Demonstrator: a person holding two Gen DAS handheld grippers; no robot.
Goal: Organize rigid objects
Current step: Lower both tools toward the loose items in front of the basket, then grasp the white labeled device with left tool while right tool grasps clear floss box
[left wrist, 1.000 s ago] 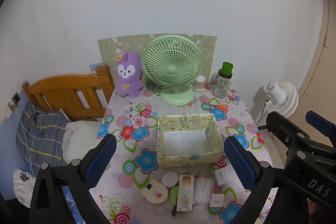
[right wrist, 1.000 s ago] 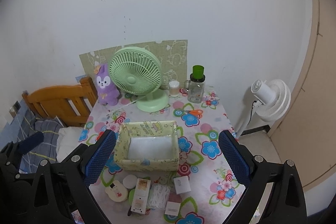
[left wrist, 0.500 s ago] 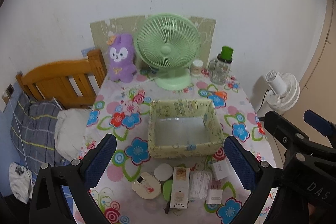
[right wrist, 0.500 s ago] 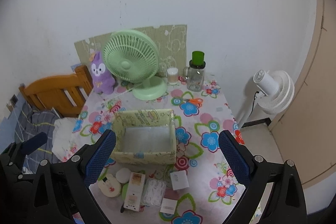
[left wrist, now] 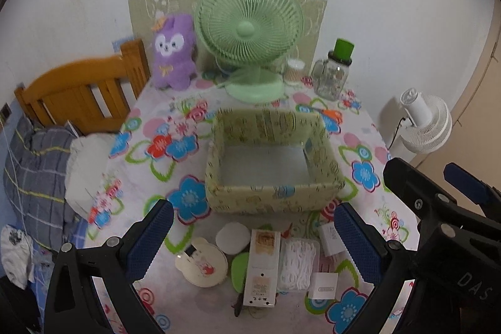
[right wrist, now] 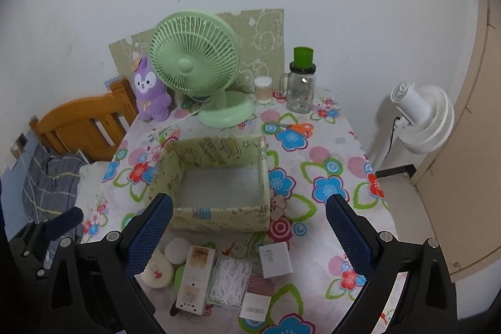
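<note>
An empty yellow-green fabric box [left wrist: 272,199] [right wrist: 219,216] stands mid-table. In front of it lies a cluster of small items: a round cream case [left wrist: 202,266] [right wrist: 158,269], a white disc [left wrist: 233,238] [right wrist: 178,250], a tall white carton [left wrist: 263,268] [right wrist: 195,279], a clear box of white swabs [left wrist: 297,266] [right wrist: 230,280], a white charger [right wrist: 275,259] [left wrist: 328,238] and a small white box [left wrist: 324,290] [right wrist: 255,305]. My left gripper [left wrist: 250,243] and right gripper [right wrist: 249,240] hover above these items, both open and empty.
At the table's back stand a green desk fan [left wrist: 250,36] [right wrist: 200,68], a purple plush [left wrist: 173,52], a swab jar [right wrist: 263,89] and a glass mug with green lid [left wrist: 335,71] [right wrist: 300,83]. Orange scissors [right wrist: 297,127] lie near it. A wooden bed frame [left wrist: 81,89] is left, a white floor fan [right wrist: 419,118] right.
Both grippers have moved forward and tilted down toward the table, so the box and the small items look larger and nearer. Nothing has been picked up.
</note>
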